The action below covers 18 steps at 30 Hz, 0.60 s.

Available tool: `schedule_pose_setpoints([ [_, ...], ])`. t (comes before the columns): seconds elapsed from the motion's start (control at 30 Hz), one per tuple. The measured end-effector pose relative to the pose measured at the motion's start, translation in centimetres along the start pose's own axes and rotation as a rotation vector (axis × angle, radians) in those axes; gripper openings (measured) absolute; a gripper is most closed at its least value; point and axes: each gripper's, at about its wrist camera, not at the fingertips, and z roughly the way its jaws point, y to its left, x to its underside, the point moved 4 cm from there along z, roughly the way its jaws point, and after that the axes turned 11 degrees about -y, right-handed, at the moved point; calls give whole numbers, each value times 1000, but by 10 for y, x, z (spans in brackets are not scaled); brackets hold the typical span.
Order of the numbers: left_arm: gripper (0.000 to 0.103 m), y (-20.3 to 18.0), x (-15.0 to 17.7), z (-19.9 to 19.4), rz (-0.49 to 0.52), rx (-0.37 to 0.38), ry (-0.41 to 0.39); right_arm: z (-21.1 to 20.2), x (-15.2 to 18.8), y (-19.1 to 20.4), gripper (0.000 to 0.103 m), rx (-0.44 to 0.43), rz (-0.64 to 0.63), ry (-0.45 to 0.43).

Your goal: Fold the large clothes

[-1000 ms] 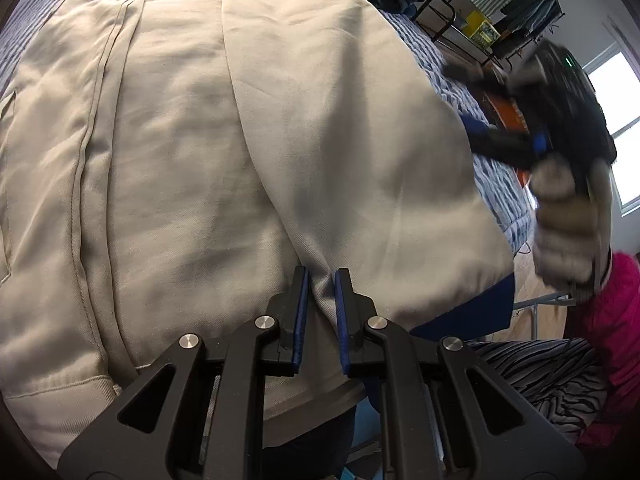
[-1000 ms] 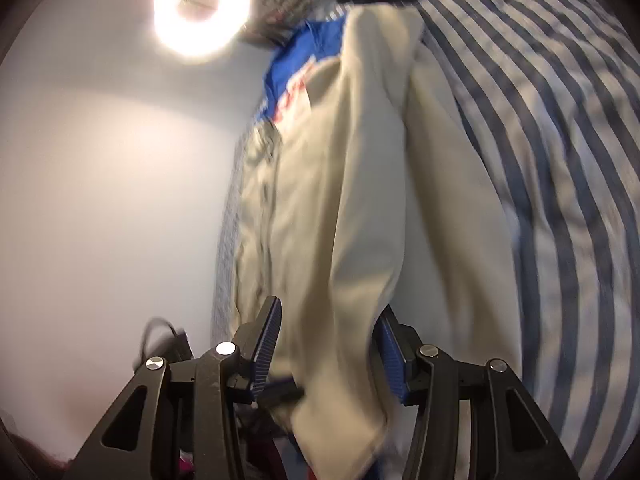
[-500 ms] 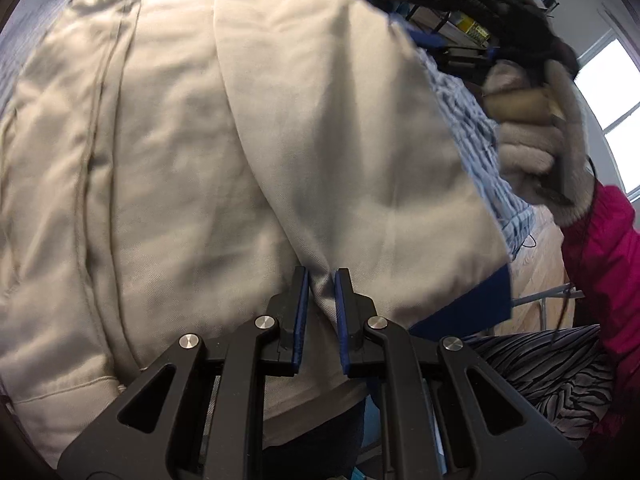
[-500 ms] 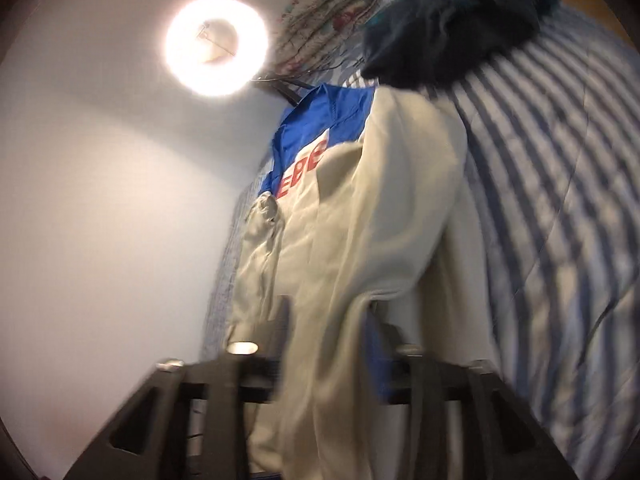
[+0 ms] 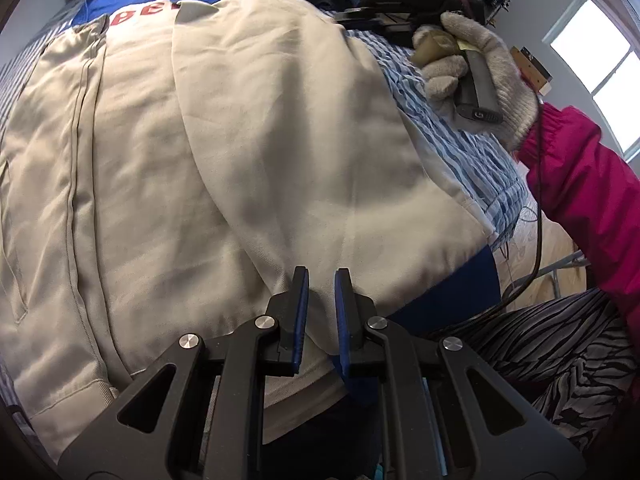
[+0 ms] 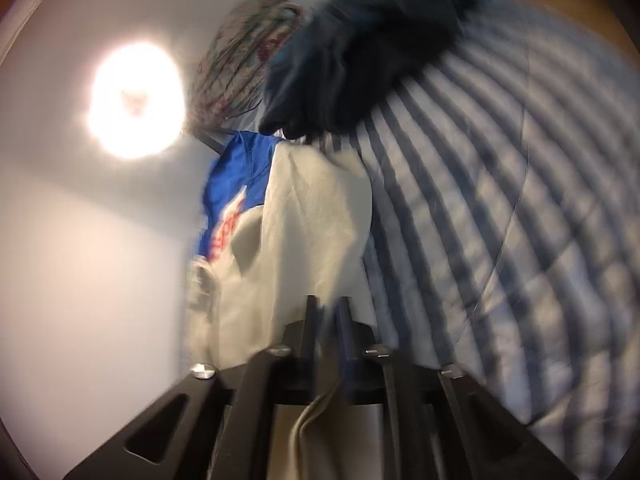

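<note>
A beige jacket (image 5: 200,140) with a blue yoke and red letters lies spread on the striped bed (image 5: 452,140). My left gripper (image 5: 321,276) is shut on the jacket's near edge, where a folded-over panel meets the blue hem. In the right wrist view, which is blurred, my right gripper (image 6: 327,304) has its jaws closing on a fold of the beige jacket (image 6: 312,220), with cloth running down between the fingers. From the left wrist view, the gloved hand (image 5: 480,64) holding that gripper is at the jacket's far right side.
A dark heap of clothes (image 6: 380,40) lies on the bed (image 6: 500,200) beyond the jacket's collar, next to a patterned cloth (image 6: 244,48). A ring light (image 6: 134,100) glares on the wall. A pink sleeve (image 5: 580,184) and zebra-striped fabric (image 5: 560,360) are at the right.
The right gripper has travelled along the jacket's side towards the collar, and its wide jaws have narrowed onto the fabric. The left gripper keeps its grip and has shifted slightly.
</note>
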Motion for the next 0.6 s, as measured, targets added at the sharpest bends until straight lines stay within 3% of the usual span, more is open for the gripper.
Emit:
schedule_pose_setpoints([
  [0.07, 10, 4, -2, -1, -26, 7, -7, -12, -6, 15, 7, 102, -118, -52],
  [0.1, 10, 8, -2, -5, -35, 10, -13, -17, -8, 21, 10, 113, -138, -55],
  [0.13, 10, 10, -3, -7, -44, 11, -20, -26, -10, 26, 21, 105, -144, -55],
  [0.2, 10, 14, -6, -13, -68, 15, -34, -53, -11, 25, 33, 69, -160, -60],
  [0.23, 13, 18, -6, -17, -88, 18, -40, -60, -9, 30, 34, 59, -176, -52],
  [0.3, 29, 24, -6, -22, -132, 28, -45, -83, 2, 36, 40, 52, -220, -29],
  [0.47, 31, 37, 2, -29, -220, 60, -33, -139, 54, 49, 50, -1, -286, 48],
  [0.6, 31, 37, 11, -23, -272, 106, 9, -170, 121, 48, 55, -66, -324, 173],
])
